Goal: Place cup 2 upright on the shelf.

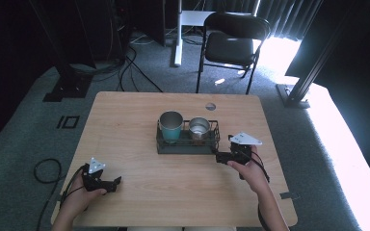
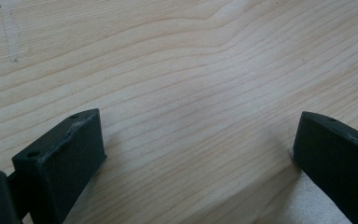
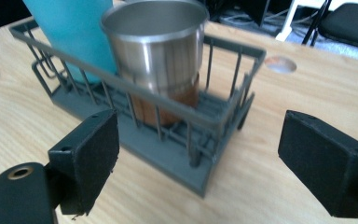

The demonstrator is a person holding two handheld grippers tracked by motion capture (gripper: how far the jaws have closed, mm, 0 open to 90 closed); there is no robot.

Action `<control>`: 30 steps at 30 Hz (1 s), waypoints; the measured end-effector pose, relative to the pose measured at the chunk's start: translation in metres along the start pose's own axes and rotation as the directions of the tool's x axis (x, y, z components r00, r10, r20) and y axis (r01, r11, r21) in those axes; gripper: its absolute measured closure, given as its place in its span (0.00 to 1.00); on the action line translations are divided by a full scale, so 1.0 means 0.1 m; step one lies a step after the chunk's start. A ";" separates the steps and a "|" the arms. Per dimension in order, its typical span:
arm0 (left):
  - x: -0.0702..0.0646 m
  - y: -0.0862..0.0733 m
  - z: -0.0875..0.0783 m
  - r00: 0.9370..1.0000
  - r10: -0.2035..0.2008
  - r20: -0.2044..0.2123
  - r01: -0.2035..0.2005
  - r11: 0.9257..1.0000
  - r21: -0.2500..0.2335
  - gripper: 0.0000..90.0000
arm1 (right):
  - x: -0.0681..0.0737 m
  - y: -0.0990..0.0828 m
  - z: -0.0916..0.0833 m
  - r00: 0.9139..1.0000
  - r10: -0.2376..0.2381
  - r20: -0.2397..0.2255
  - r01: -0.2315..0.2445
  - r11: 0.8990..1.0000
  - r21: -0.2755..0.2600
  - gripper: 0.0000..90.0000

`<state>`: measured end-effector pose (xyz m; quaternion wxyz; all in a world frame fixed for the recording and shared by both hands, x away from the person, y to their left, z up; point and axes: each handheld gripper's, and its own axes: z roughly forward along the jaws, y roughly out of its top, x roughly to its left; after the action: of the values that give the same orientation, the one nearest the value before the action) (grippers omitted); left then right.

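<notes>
The right gripper (image 1: pixel 220 156) sits at the near right corner of a dark grey wire rack (image 1: pixel 164 145), held in the person's right hand (image 1: pixel 250 173); in the right gripper view its two black jaws stand wide apart with nothing between them, framing the rack's (image 3: pixel 140 93) corner. The left gripper (image 1: pixel 116 181) rests low over the near left part of the wooden table (image 1: pixel 125 115), well apart from the rack, in the left hand (image 1: pixel 79 197); in the left gripper view its jaws are likewise spread wide and empty, with bare pale wood grain (image 2: pixel 191 84) between them. The rack is a shallow rectangular basket of thin upright bars with a slatted floor, standing near the middle of the table. Two cups stand upright in it side by side: a taller teal tumbler (image 1: pixel 171 127) with a metal rim on the left, and a shorter stainless steel cup (image 1: pixel 199 129) on the right, its lower part showing a brownish copper tint (image 3: pixel 168 100). Beyond the table a black folding chair (image 1: pixel 231 45) stands on grey carpet.
</notes>
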<state>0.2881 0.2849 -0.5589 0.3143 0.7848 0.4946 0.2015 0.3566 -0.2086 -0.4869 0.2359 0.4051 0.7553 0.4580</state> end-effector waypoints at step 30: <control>0.00 0.00 0.00 1.000 0.000 0.000 0.000 1.000 0.001 0.03 | -0.19 -0.74 -0.33 0.998 0.041 0.057 -0.049 0.990 0.132 0.14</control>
<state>0.2881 0.2849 -0.5588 0.3140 0.7850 0.4946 0.2014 0.3139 -0.2594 -0.5366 0.2181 0.4491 0.7683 0.4007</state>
